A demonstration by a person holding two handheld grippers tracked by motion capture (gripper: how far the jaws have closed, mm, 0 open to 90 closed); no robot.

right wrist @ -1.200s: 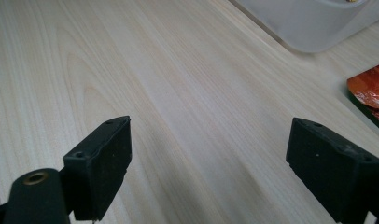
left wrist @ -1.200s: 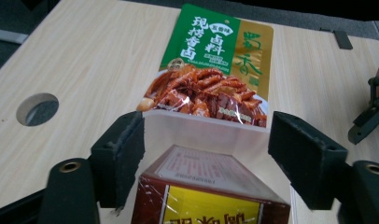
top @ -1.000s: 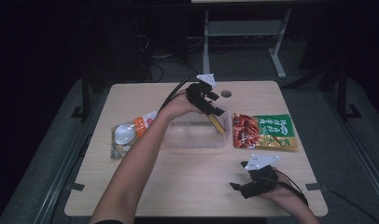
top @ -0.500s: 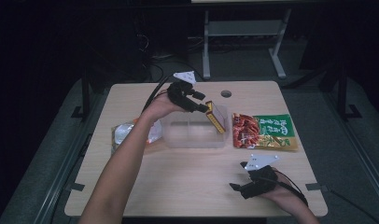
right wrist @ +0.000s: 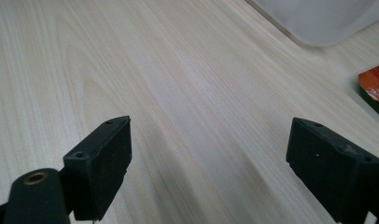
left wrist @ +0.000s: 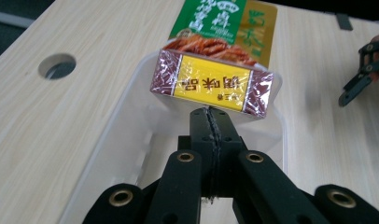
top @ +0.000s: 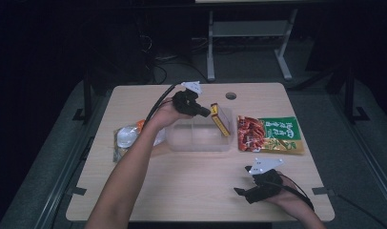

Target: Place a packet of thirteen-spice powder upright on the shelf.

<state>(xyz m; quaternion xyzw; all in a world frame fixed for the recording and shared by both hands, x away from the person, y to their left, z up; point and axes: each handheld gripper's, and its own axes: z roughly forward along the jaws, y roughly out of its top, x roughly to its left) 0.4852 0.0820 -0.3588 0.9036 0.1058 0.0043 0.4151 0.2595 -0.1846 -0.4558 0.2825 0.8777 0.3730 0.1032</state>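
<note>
A yellow box with dark red foil ends (top: 220,119) (left wrist: 211,84) leans on edge inside the right end of a clear plastic container (top: 198,138) (left wrist: 127,93). My left gripper (top: 203,113) (left wrist: 210,112) hovers over the container just behind the box. Its jaws have just been closing and are shut on each other with nothing between them. I cannot tell if the tips touch the box. My right gripper (top: 244,180) (right wrist: 208,154) rests near the table's front right, open and empty, and it appears far off in the left gripper view (left wrist: 365,70).
A green and red snack packet (top: 270,135) (left wrist: 215,23) lies flat right of the container. A crinkled bag of food (top: 125,138) lies left of it, partly under my forearm. A round cable hole (top: 231,95) (left wrist: 57,65) sits near the table's far edge.
The left gripper carried the yellow box down into the container's right end and let it go. The jaws now stand shut behind it. The right gripper has kept still.
</note>
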